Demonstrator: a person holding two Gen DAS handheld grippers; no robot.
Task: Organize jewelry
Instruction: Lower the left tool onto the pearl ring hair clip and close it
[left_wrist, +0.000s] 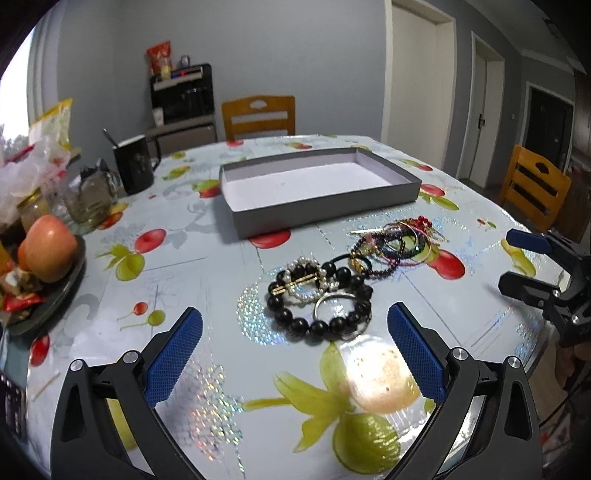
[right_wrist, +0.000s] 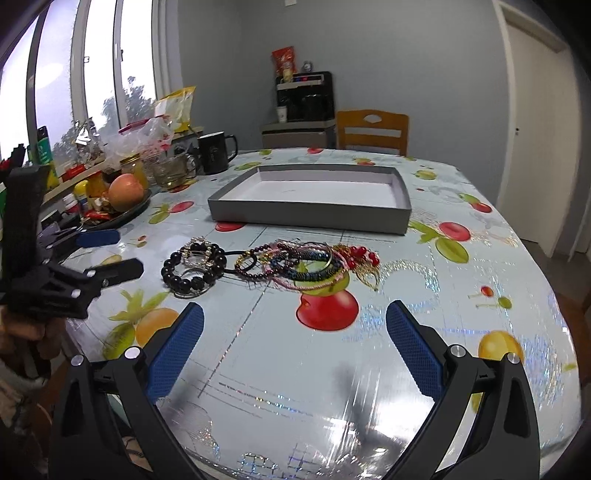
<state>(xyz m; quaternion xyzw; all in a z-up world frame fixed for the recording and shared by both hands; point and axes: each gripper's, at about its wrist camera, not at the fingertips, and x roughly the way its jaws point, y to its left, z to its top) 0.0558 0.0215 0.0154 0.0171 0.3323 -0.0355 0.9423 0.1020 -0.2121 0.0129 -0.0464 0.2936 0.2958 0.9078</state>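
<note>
Two grippers, left (left_wrist: 294, 325) and right (right_wrist: 294, 323), jaws spread wide, nothing held, above table (right_wrist: 424, 332). Black bead bracelet (left_wrist: 320, 326) just ahead of left gripper, overlapping pearl piece (left_wrist: 308, 275) and ring (left_wrist: 334, 306). Bangle pile (right_wrist: 306, 266) beside it. Grey box (left_wrist: 321, 206) beyond, well apart.

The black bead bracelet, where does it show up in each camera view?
Left wrist view: black bead bracelet lies at centre, just ahead of the open left gripper.
Right wrist view: it lies left of centre, at the left end of the jewelry pile.
Shared landmark: the grey box sits beyond it in both.
</note>
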